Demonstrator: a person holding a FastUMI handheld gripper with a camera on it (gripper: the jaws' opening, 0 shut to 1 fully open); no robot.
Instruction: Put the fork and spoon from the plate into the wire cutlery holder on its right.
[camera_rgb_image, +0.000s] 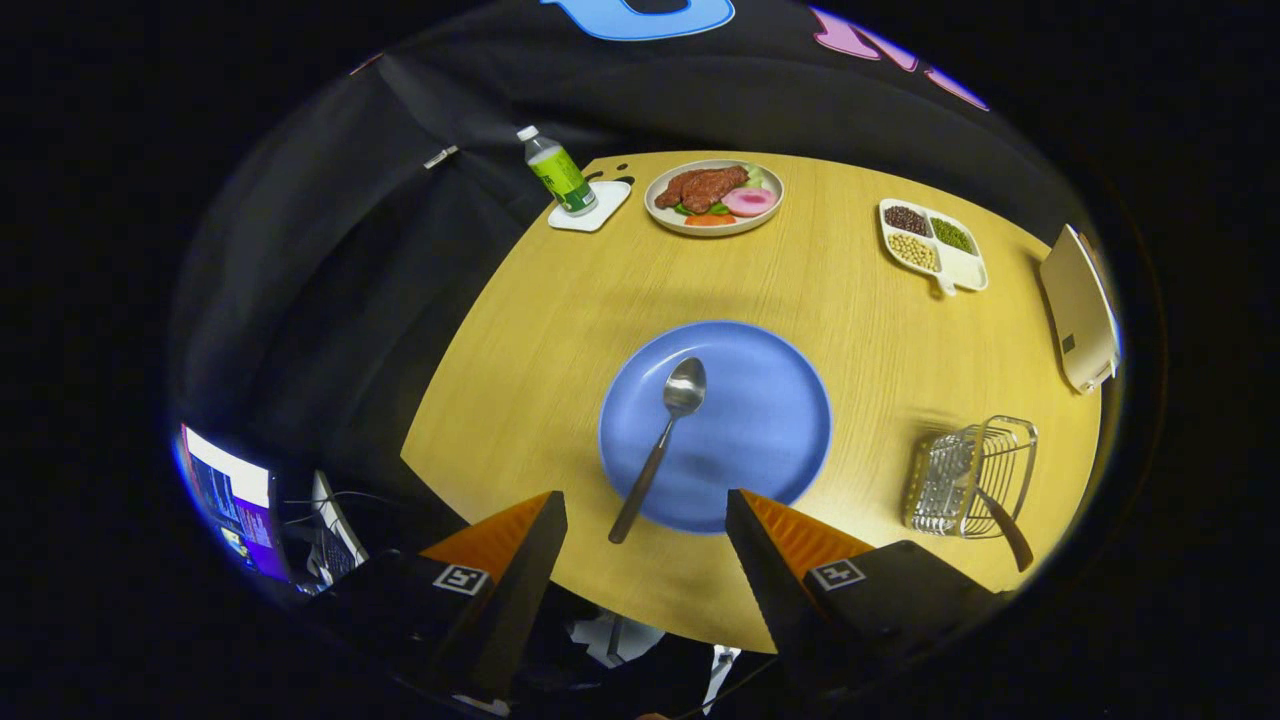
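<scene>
A blue plate (770, 420) lies on the round wooden table (560, 330), just ahead of my fingers. A metal spoon (662, 440) rests on it, bowl pointing away, handle running back over the plate's near rim to a spot between my fingertips. To the plate's right stands the wire cutlery holder (968, 478); a fork (985, 495) leans in it, its dark handle sticking out toward me. My gripper (645, 505) hovers above the table's near edge, open, nothing between its fingers.
Beyond the plate are a dish of food (713, 196), a green-labelled bottle (558, 172) on a white coaster, and a divided white tray of beans (932, 245). A beige box (1080, 310) sits at the table's far right edge. A lit screen (230, 500) stands off the table, lower left.
</scene>
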